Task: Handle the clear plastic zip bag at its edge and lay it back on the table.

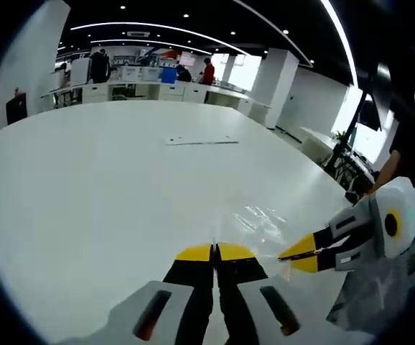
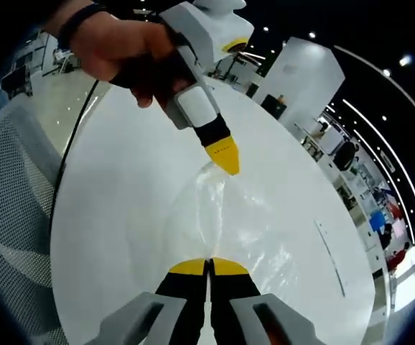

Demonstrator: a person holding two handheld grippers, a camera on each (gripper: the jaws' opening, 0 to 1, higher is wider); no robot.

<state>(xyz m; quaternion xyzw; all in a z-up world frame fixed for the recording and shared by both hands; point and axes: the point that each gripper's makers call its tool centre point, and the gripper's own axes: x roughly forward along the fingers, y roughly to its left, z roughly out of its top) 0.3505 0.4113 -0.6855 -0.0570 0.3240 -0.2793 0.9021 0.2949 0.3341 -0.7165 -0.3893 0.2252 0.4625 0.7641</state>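
Holding clear plastic zip bag (image 2: 225, 226) over the white table (image 1: 100, 194), stretched between both tools. Left gripper (image 1: 215, 252) pinching one edge, jaws pressed together, yellow tips meeting with film between them. Right gripper (image 2: 209, 267) clamping the opposite edge likewise, no gap showing between its tips. Left gripper also appearing in the right gripper view, held by a hand (image 2: 125, 50), tip touching the far end of the bag.

Risks, judged from this pose:
- Gripping only a thin margin of slick film at each end; slipping out of one jaw likely if pulled taut or jerked.
- Releasing one side early probably letting the bag swing, fold on itself and land crumpled rather than flat.
- Lowering unevenly probably trapping air and leaving a wrinkled lay.
- Bag sitting near the table's near edge in the left gripper view; dropping it short probably sending it off the table.

Bag appearance: fully transparent, thin, glossy, catching ceiling-light glare in creased streaks; table showing through. Looking empty; zip strip not resolving clearly. Sagging slightly between grips; touching the table or not — cannot tell.
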